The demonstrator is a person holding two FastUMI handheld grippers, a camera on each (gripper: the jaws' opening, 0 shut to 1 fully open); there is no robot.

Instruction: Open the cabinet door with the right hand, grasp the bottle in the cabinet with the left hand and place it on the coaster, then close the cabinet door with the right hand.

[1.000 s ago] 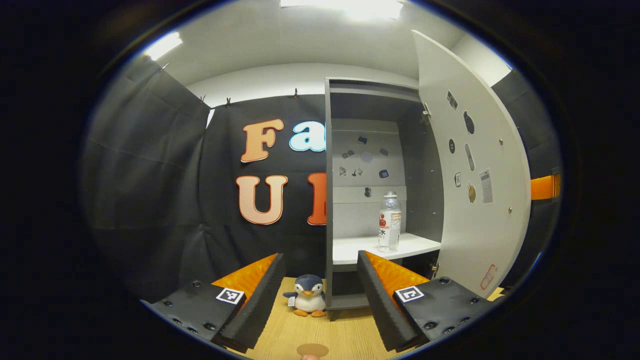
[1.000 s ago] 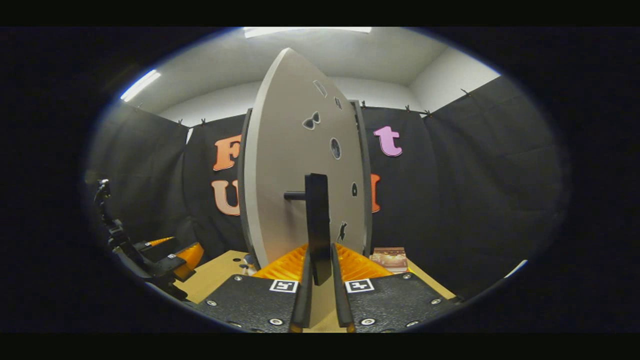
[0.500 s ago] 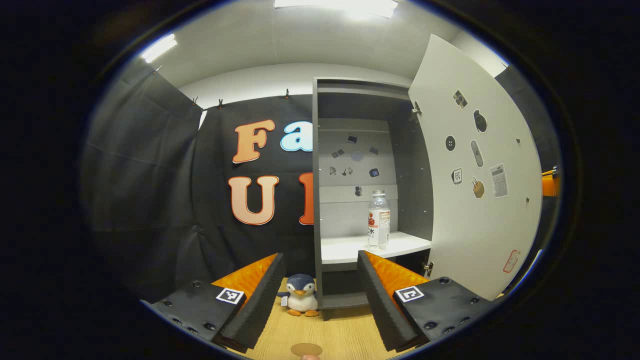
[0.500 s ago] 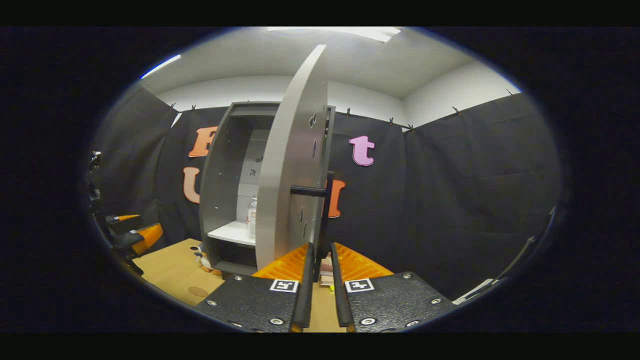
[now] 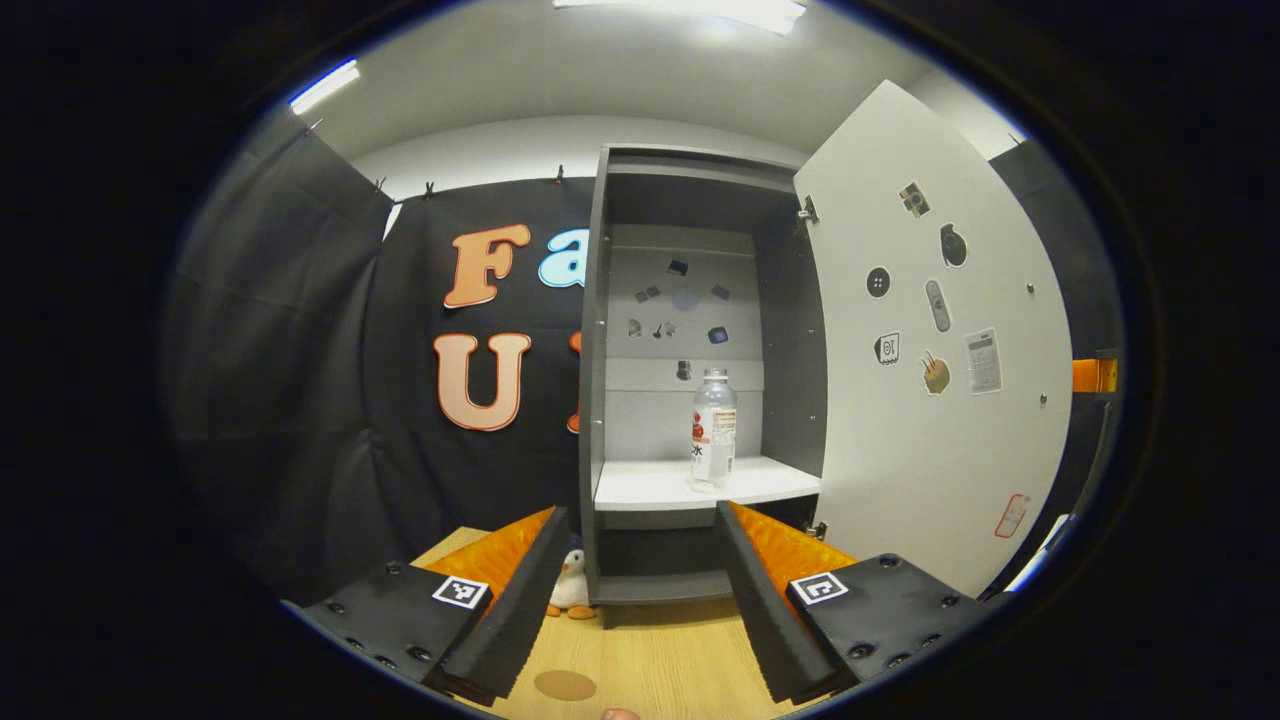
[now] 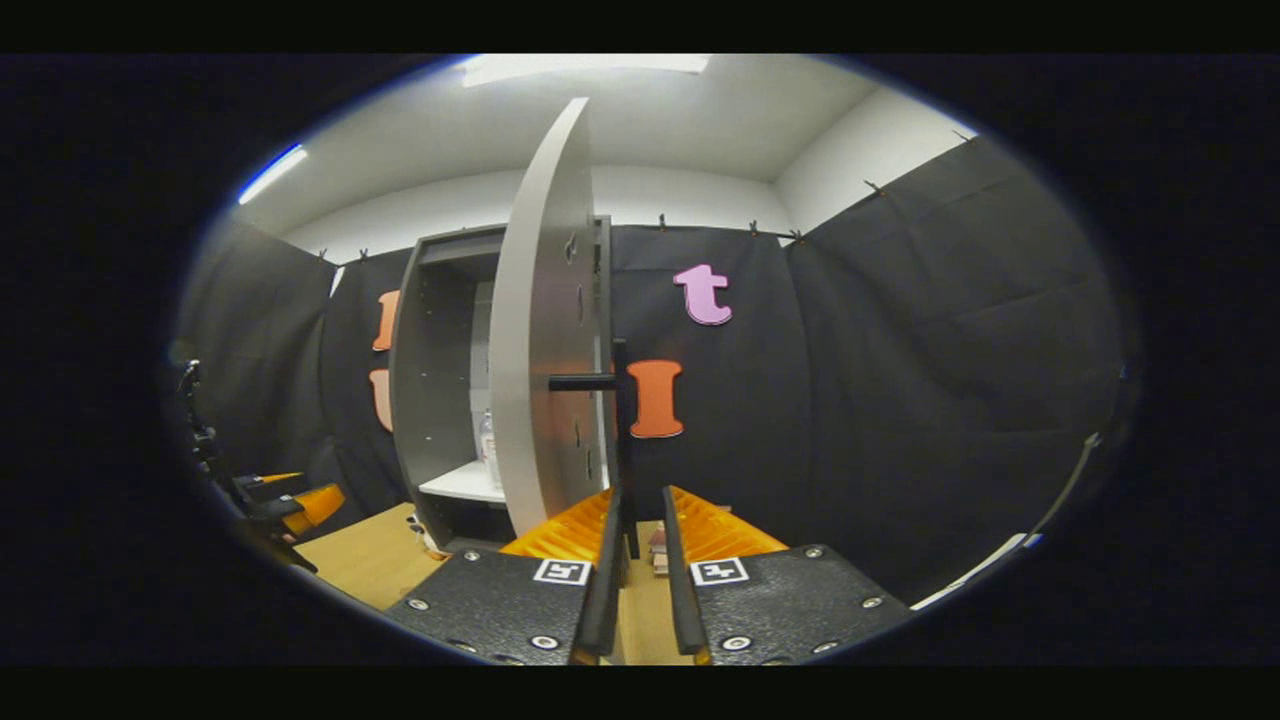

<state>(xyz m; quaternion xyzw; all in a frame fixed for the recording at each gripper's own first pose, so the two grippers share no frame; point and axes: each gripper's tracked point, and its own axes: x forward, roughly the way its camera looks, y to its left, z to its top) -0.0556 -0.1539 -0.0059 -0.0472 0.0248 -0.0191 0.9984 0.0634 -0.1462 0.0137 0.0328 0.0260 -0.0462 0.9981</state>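
Left claw [image 5: 635, 600] spread wide, hovering over the bench [image 5: 650, 670], aimed at the open cabinet [image 5: 690, 400]. Right claw [image 6: 640, 590] nearly pressed together around the lower end of the door handle [image 6: 622, 440]; cannot tell whether both fingers truly press it. Door [image 5: 930, 370] swung wide, edge-on in the right gripper view. Bottle [image 5: 713, 430] clear, pale cap, red-and-white label, upright on the white shelf [image 5: 650, 485], toward its right side. Seen from the left claw: round brown coaster [image 5: 565, 685] on the bench, toy penguin [image 5: 570, 592] beside the cabinet foot, stickers inside the door. Seen from the right claw: the left claw [image 6: 290, 500] far off at left, bottle [image 6: 487, 450] peeking behind the door edge.
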